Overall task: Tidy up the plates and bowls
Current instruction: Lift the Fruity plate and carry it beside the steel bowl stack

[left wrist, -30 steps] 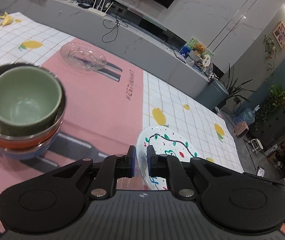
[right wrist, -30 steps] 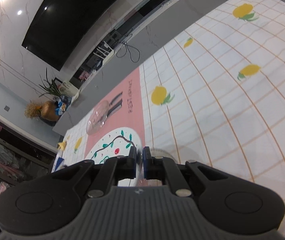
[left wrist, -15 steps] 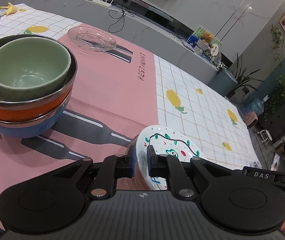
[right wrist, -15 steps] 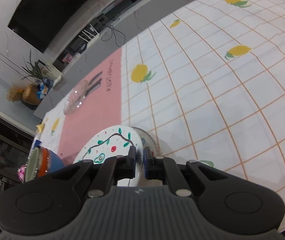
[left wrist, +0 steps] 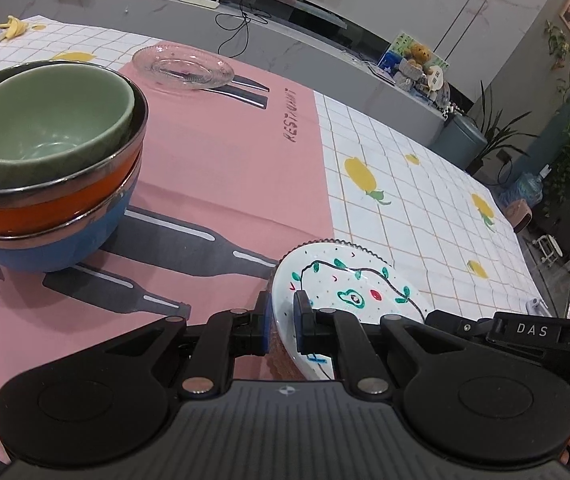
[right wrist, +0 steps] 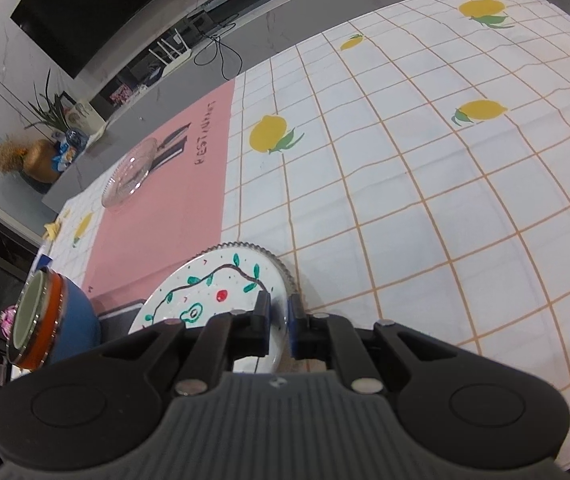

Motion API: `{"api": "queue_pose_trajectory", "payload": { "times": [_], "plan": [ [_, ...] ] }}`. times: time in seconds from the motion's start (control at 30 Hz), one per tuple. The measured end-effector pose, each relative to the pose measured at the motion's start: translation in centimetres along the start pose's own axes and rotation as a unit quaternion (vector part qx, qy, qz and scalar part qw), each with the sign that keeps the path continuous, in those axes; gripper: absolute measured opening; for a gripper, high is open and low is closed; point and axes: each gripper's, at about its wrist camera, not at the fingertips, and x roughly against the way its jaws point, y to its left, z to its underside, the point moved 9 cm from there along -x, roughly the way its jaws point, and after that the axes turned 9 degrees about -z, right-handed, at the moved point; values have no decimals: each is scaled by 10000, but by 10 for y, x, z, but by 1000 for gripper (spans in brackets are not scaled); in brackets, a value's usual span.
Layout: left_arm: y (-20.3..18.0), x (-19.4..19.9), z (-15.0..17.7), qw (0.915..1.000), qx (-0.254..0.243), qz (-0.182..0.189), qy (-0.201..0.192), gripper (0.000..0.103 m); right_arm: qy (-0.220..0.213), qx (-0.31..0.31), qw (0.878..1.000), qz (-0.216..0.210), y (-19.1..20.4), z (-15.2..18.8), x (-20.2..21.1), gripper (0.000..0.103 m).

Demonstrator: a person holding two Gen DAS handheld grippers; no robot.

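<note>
A white painted plate (left wrist: 349,284) with a fluted rim sits low over the tablecloth, held from both sides. My left gripper (left wrist: 283,326) is shut on its near left rim. My right gripper (right wrist: 279,322) is shut on its right rim, and the plate (right wrist: 213,288) shows there too. A green bowl (left wrist: 45,120) is nested in an orange bowl and a blue bowl (left wrist: 57,236) on the pink mat at the left; this stack (right wrist: 53,320) shows at the lower left of the right wrist view. A clear glass plate (left wrist: 183,68) lies at the far side of the mat.
A pink placemat (left wrist: 221,168) lies on a white lemon-print tablecloth (right wrist: 425,184). A grey counter (left wrist: 285,40) with a router and cables runs behind the table. A banana (left wrist: 9,26) lies at the far left corner. The table edge drops off at the right.
Both grippers have carried the painted plate lower and closer to the table, near the pink mat's edge. The bowl stack now looks nearer on the left.
</note>
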Motion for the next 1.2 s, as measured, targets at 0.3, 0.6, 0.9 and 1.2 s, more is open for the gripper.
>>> {"api": "queue_pose_trajectory", "payload": {
  "times": [0.3, 0.6, 0.9, 1.2],
  "plan": [
    [0, -4, 1, 10000, -70, -21, 53, 12, -35, 289, 9995, 154, 4, 0, 0, 7],
    [1, -5, 0, 10000, -63, -1, 65, 11, -69, 334, 9992, 218, 3, -2, -4, 7],
    [-7, 0, -3, 9998, -137, 128, -44, 6, -78, 479, 9981, 391, 2, -2, -5, 10],
    [10, -4, -5, 9999, 127, 69, 46, 30, -86, 627, 9970, 446, 6, -2, -4, 18]
  ]
}}
